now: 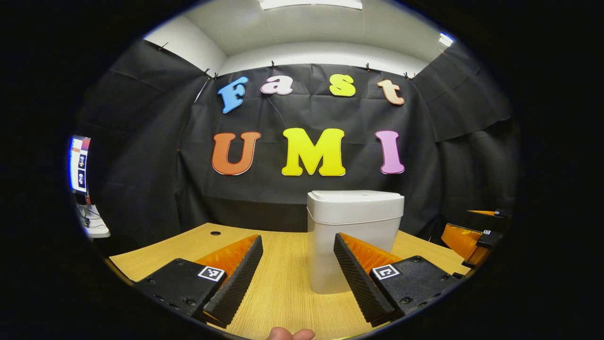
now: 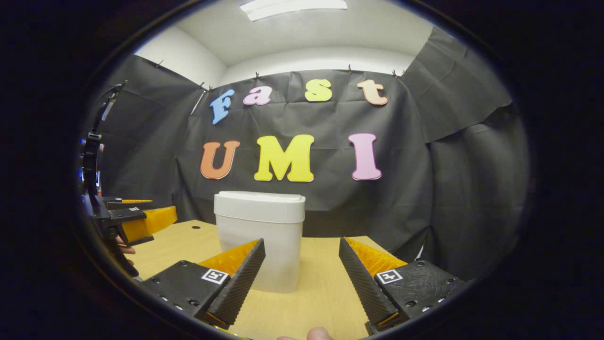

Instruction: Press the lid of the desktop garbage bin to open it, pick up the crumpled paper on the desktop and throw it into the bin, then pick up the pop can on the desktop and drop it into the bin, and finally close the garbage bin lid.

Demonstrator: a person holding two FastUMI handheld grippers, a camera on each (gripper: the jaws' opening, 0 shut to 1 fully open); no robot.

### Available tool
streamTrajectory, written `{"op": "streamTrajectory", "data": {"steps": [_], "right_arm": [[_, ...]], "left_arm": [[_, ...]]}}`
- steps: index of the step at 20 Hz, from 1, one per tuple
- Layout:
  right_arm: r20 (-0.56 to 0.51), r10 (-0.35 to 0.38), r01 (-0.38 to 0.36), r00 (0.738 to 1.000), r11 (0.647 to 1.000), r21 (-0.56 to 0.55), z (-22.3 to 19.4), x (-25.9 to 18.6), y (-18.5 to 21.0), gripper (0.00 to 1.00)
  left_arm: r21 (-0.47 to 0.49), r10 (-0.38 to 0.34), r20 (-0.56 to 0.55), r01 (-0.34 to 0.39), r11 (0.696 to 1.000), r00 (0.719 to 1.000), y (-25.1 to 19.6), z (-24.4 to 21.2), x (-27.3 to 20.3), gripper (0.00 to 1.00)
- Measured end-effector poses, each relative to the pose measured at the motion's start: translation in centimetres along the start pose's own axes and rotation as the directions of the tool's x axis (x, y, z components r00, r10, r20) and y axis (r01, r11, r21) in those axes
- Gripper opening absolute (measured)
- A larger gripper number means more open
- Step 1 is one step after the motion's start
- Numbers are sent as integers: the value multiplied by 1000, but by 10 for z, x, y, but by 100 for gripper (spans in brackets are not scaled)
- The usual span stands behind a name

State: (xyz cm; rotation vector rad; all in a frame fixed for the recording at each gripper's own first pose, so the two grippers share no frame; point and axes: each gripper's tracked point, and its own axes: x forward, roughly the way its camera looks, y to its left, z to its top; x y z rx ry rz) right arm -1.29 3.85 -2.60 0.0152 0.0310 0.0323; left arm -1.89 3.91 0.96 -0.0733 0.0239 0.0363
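Both claws gape apart over the desk, gripping nothing.

The left claw (image 1: 298, 264) has ridged, wedge-shaped fingers; just past them the garbage bin (image 1: 351, 236), smooth white plastic with a rounded lid (image 1: 355, 199) down, stands on the wood-grain desk (image 1: 278, 283). The right claw (image 2: 302, 271) faces the bin from its other side.

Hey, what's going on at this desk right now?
A person holds two gripping tools over a wooden desk, both facing a white desktop garbage bin. The bin's lid is shut. The left tool and the right tool are both open, holding nothing and touching nothing. The bin stands beyond their tips.
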Motion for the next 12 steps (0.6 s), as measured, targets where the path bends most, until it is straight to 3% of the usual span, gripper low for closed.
{"op": "streamTrajectory", "data": {"steps": [12], "right_arm": [[3, 6, -6, 1000, 1000, 4, 0, -3, 4, 98]], "left_arm": [[7, 1, 25, -1, 1000, 1000, 0, 6, -3, 97]]}}
